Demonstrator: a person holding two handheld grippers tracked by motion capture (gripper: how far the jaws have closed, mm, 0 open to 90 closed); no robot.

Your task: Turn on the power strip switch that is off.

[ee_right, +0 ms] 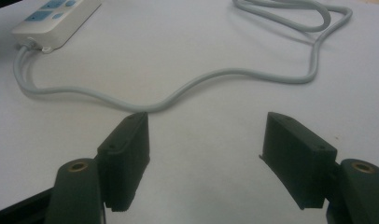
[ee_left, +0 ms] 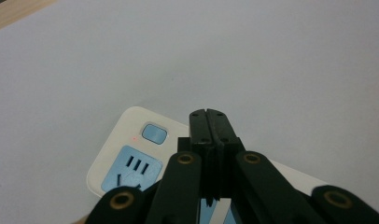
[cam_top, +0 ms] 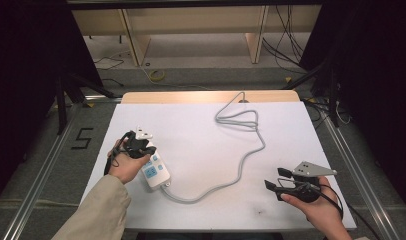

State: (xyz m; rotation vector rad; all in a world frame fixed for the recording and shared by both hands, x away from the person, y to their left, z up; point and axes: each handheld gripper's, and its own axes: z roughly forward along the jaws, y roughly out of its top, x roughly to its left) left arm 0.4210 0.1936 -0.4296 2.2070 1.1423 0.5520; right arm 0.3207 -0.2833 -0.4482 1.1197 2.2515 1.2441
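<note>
A white power strip (cam_top: 154,170) with blue sockets lies at the left of the white table (cam_top: 201,130). Its grey cable (cam_top: 242,159) snakes right and back to the table's far edge. My left gripper (cam_top: 141,145) hovers over the strip's far end, jaws shut with nothing between them. In the left gripper view the closed fingertips (ee_left: 208,115) sit just right of the strip's blue switch (ee_left: 154,134), beside a small red light. My right gripper (cam_top: 274,178) rests at the front right, open and empty. Its view shows the open gripper (ee_right: 206,128), with the cable (ee_right: 215,77) and strip (ee_right: 52,18) farther off.
Beyond the table's wooden far edge (cam_top: 191,96), wooden shelf legs and loose cables (cam_top: 156,75) stand on the floor. Metal rails run along both sides of the table. A "5" mark (cam_top: 82,138) sits on the floor at left.
</note>
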